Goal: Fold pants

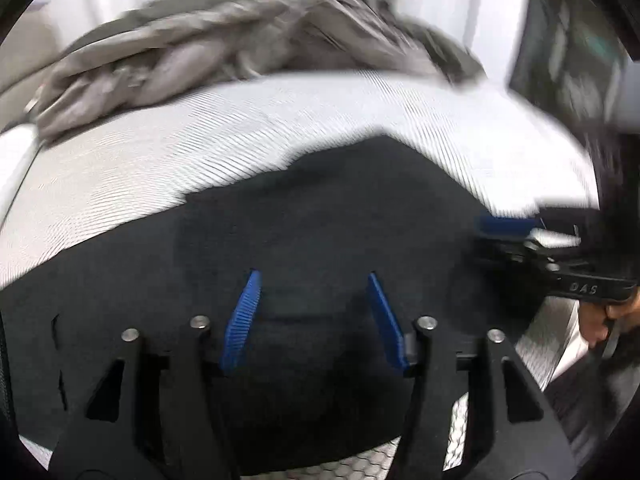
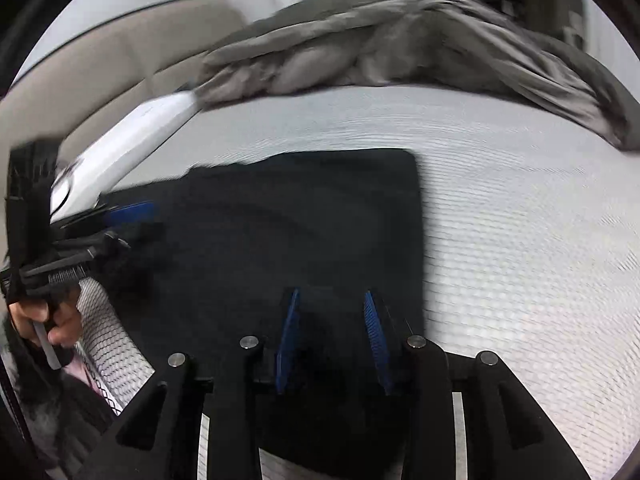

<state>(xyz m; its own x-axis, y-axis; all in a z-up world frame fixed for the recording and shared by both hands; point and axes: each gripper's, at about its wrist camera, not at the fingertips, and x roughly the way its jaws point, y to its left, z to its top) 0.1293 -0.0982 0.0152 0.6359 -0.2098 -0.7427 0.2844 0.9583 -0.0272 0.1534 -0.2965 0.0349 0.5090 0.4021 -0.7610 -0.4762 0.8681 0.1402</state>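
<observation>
The black pants (image 1: pixel 320 220) lie folded flat on the white textured bed (image 1: pixel 160 152), also a dark rectangle in the right wrist view (image 2: pixel 300 216). My left gripper (image 1: pixel 314 276) hovers over the pants with its blue fingers (image 1: pixel 244 316) spread apart and nothing between them. My right gripper (image 2: pixel 332 294) is over the near part of the pants, blue fingers (image 2: pixel 374 328) apart and empty. The right gripper also shows at the right edge of the left wrist view (image 1: pixel 520 236). The left gripper shows at the left of the right wrist view (image 2: pixel 120 220).
A crumpled grey blanket (image 1: pixel 224 44) lies across the far side of the bed, also in the right wrist view (image 2: pixel 400 40). A beige headboard or wall (image 2: pixel 100 60) stands at the far left. The bed's left edge (image 2: pixel 132 132) runs beside the pants.
</observation>
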